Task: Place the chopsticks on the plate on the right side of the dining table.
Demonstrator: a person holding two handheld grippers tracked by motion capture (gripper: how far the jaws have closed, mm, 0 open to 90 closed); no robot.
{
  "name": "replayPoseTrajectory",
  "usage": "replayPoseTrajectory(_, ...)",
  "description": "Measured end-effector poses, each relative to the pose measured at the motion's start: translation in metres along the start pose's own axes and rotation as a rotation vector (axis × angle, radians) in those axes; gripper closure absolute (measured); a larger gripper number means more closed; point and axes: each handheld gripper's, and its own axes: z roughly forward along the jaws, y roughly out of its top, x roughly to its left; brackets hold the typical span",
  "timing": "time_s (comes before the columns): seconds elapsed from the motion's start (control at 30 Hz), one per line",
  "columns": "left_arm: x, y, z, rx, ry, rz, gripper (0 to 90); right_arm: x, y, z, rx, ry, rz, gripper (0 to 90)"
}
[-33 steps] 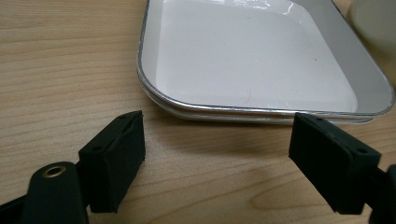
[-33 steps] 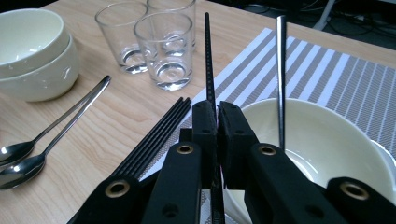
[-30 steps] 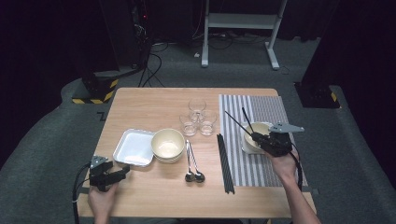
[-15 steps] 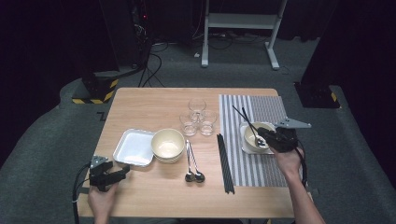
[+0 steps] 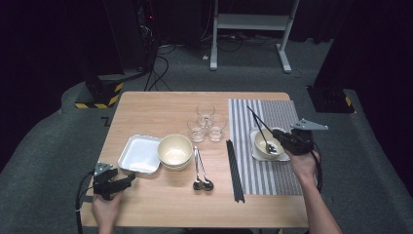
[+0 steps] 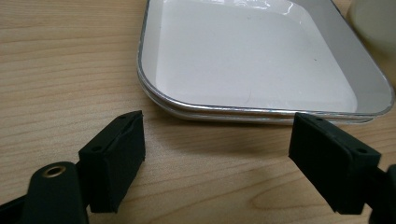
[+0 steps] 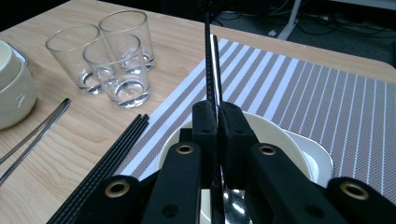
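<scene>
while no writing is legible anywhere, the right gripper [image 7: 217,121] clamps what look like black chopsticks [image 7: 208,56] above the bowl [image 7: 275,135] beneath it, and the left gripper [image 6: 217,154] gapes before the white tray [image 6: 261,56].

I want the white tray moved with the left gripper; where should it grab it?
Grip the white tray by its near raised rim, coming in level from the person's side. The left gripper already faces that edge, open. The rim is thin and stands above the table, so the fingers can pinch it.
</scene>
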Motion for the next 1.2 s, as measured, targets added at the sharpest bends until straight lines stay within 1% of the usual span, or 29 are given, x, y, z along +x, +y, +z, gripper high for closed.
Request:
replayPoseTrajectory(0.27,0.0,0.0,0.0,0.0,0.001,0.0,18.6,-0.007,0.0,0.001,0.0,-0.02,0.013,85.9)
replayPoseTrajectory(0.6,0.0,0.0,0.0,0.0,0.001,0.001,18.6,-0.018,0.003,0.001,0.005,-0.05,0.021,85.9)
replayPoseTrajectory(0.87,-0.001,0.0,0.0,-0.002,0.004,0.004,18.6,-0.023,0.002,0.004,0.011,-0.075,0.023,85.8)
replayPoseTrajectory(1.13,-0.001,0.0,0.0,-0.002,0.004,0.004,18.6,-0.031,0.001,0.005,0.017,-0.085,0.037,85.8)
replayPoseTrajectory(1.2,-0.001,0.0,0.0,-0.001,0.005,0.004,18.6,-0.032,0.001,0.006,0.023,-0.09,0.033,85.8)
